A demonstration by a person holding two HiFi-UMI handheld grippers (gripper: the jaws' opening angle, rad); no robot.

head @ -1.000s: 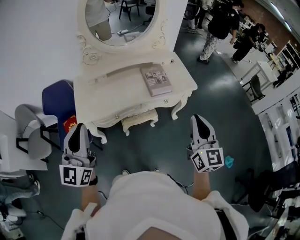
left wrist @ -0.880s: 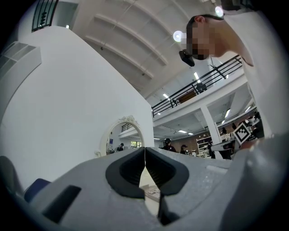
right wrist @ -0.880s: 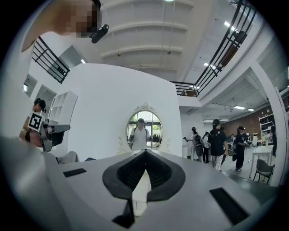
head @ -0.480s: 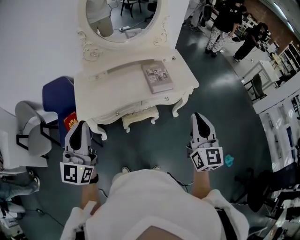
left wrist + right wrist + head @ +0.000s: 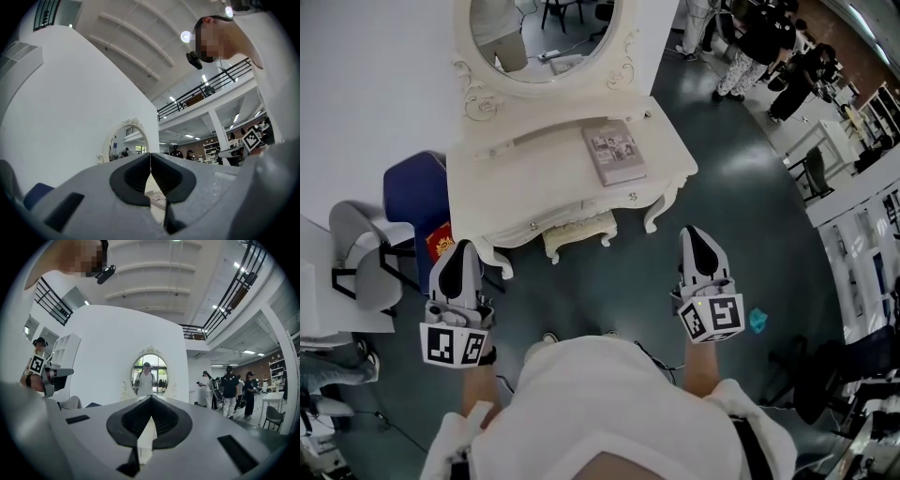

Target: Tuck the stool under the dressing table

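Note:
A cream dressing table (image 5: pixel 534 173) with an oval mirror (image 5: pixel 539 37) stands against the white wall. The cream stool (image 5: pixel 578 234) sits mostly under the table's front, only its near edge and legs showing. My left gripper (image 5: pixel 463 258) hovers shut and empty in front of the table's left leg. My right gripper (image 5: pixel 697 246) is also shut and empty, in front of the table's right leg. In the left gripper view the left gripper (image 5: pixel 150 157) points at the mirror (image 5: pixel 125 140). In the right gripper view the right gripper (image 5: pixel 150 399) faces the mirror (image 5: pixel 150 373), jaws closed.
A book (image 5: pixel 615 152) lies on the tabletop. A blue chair (image 5: pixel 412 202) and a grey chair (image 5: pixel 358 258) stand left of the table. Several people (image 5: pixel 750 42) walk at the back right. A small teal object (image 5: pixel 757 322) lies on the dark floor.
Both grippers have stayed in place. The view shifted slightly, and the people at the back right moved farther away.

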